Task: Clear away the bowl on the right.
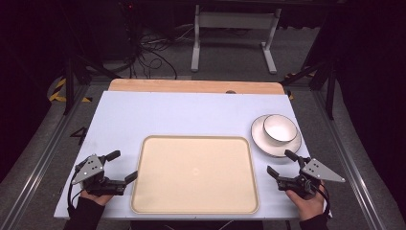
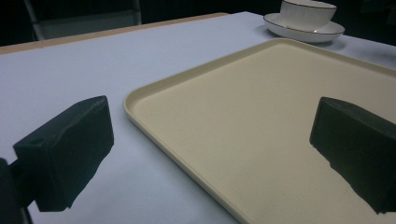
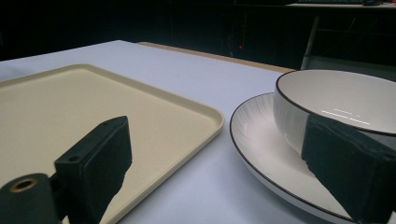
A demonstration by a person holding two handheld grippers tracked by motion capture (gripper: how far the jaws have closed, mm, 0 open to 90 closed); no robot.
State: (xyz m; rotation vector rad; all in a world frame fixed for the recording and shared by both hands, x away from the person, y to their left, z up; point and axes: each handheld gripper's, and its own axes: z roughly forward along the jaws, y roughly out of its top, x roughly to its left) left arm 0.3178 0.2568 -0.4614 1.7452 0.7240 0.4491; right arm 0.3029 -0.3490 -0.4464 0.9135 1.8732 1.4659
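Both tools sit low at the near edge of the table (image 1: 191, 108), one on each side of the tray (image 1: 195, 203). The right tool (image 1: 280, 164) has its jaws spread wide with nothing between them, pointing at the bowl (image 1: 279, 128), which stands on the plate (image 1: 261, 139) just beyond the tray's far right corner. The left tool (image 1: 123, 166) is likewise spread and holding nothing, its jaws straddling the tray's left rim.
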